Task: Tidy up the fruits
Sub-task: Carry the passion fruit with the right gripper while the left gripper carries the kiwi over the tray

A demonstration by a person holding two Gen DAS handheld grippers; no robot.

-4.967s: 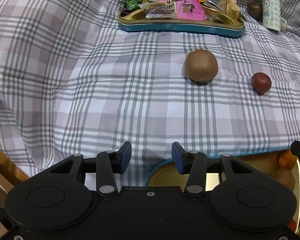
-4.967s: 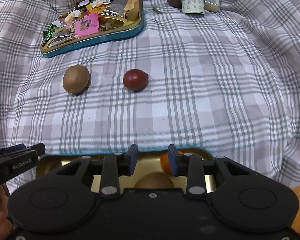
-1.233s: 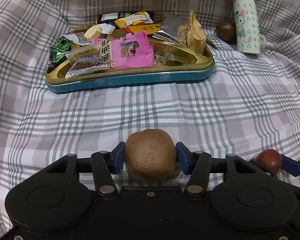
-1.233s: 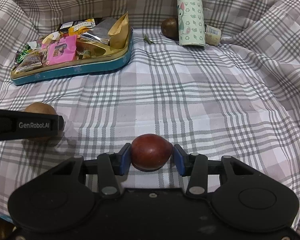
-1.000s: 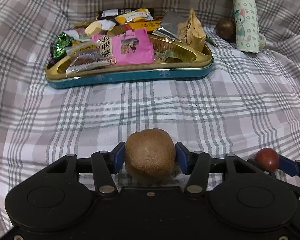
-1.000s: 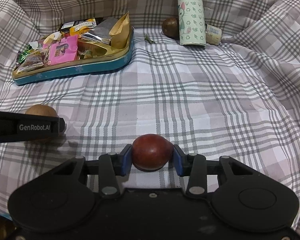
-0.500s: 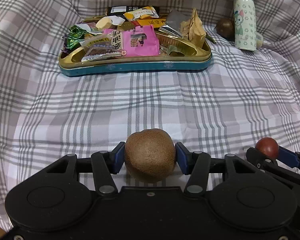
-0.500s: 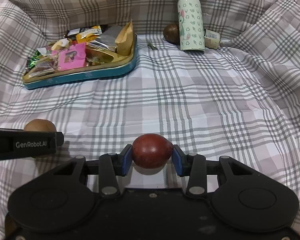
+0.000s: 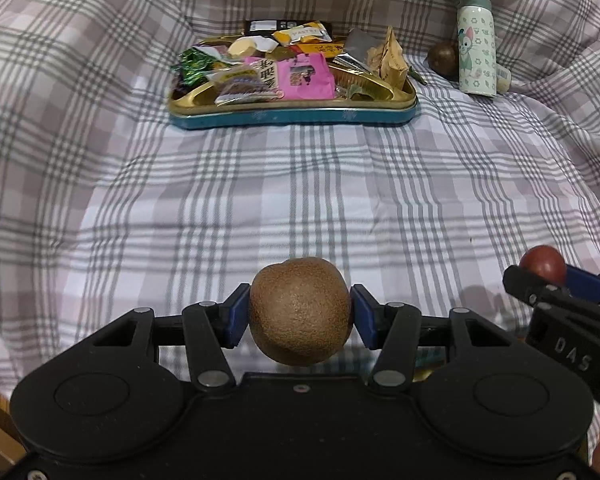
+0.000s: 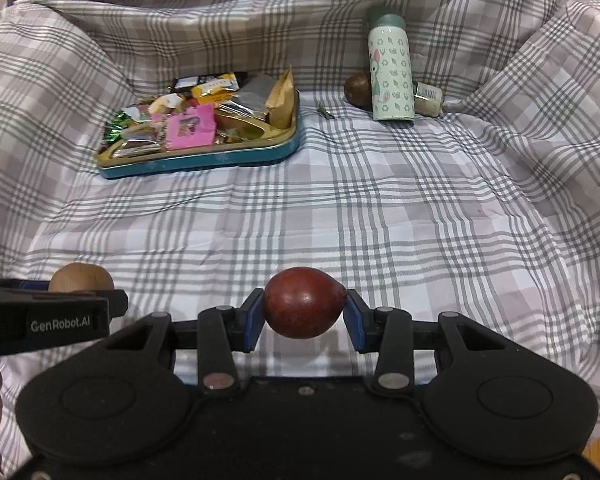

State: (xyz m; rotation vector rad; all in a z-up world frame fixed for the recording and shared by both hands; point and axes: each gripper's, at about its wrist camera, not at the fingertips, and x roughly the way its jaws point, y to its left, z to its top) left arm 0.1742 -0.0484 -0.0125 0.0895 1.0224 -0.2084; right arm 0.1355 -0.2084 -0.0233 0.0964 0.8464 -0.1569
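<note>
A brown kiwi (image 9: 299,309) is clamped between the blue pads of my left gripper (image 9: 299,316), held above the plaid cloth. A dark red oval fruit (image 10: 303,302) sits pinched in my right gripper (image 10: 303,322), also off the cloth. In the left wrist view the red fruit (image 9: 543,264) and the right gripper's fingers (image 9: 580,283) show at the right edge. The kiwi (image 10: 81,277) peeks over the left gripper's side at the left of the right wrist view. Another brown round fruit (image 10: 357,89) lies far back beside the bottle.
A teal and gold tin tray (image 9: 292,114) of snack packets stands at the back. A pale green cartoon bottle (image 10: 391,68) stands at the back right with a small jar (image 10: 427,98) behind it. The plaid cloth (image 9: 260,200) rises in folds on all sides.
Both grippers have lifted and drawn back from the tray and bottle with their fruits, which now look smaller and farther off. Five seconds ago both grippers were open and the fruits lay on the cloth.
</note>
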